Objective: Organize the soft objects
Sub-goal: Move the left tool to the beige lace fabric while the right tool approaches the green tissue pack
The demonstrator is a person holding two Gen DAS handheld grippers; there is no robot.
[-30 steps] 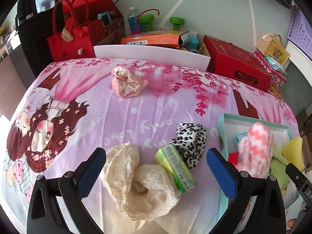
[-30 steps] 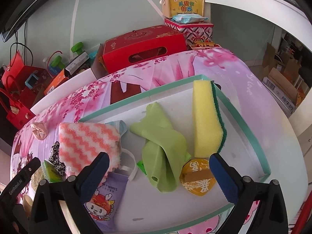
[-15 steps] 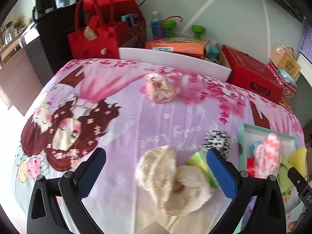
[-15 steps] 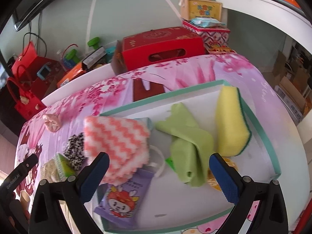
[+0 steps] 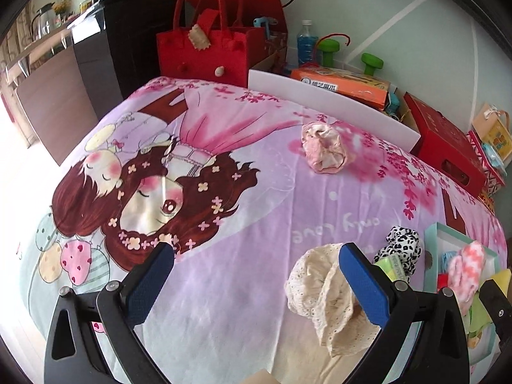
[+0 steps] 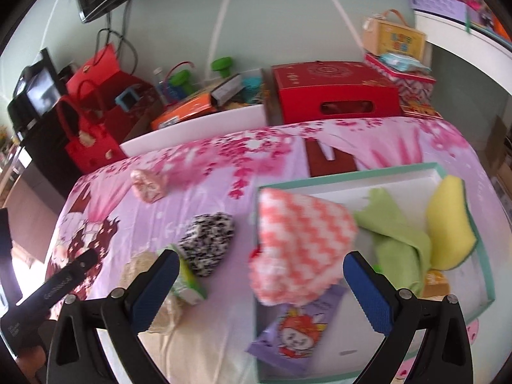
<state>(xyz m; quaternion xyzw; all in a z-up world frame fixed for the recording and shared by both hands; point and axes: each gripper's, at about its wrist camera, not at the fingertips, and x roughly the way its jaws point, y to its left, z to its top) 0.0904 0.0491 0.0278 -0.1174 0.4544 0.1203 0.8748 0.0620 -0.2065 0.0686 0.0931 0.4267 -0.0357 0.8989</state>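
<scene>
Both hand-held grippers, left (image 5: 256,278) and right (image 6: 257,283), hover with jaws apart and empty over a cartoon bedsheet (image 5: 243,166); cream lace cloth (image 5: 323,294) near, pink-white chevron cloth (image 6: 300,240) in the teal-rimmed tray (image 6: 486,256)

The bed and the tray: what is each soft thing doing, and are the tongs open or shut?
Left tongs: open, empty.
Right tongs: open, empty.
Cream lace cloth: crumpled on the bedsheet.
Pink bunched cloth: lying on the bedsheet.
Black-and-white spotted cloth: bunched on the bedsheet.
Pink-and-white zigzag cloth: heaped in the tray.
Green cloth: crumpled in the tray.
Yellow sponge: leaning on the tray wall.
</scene>
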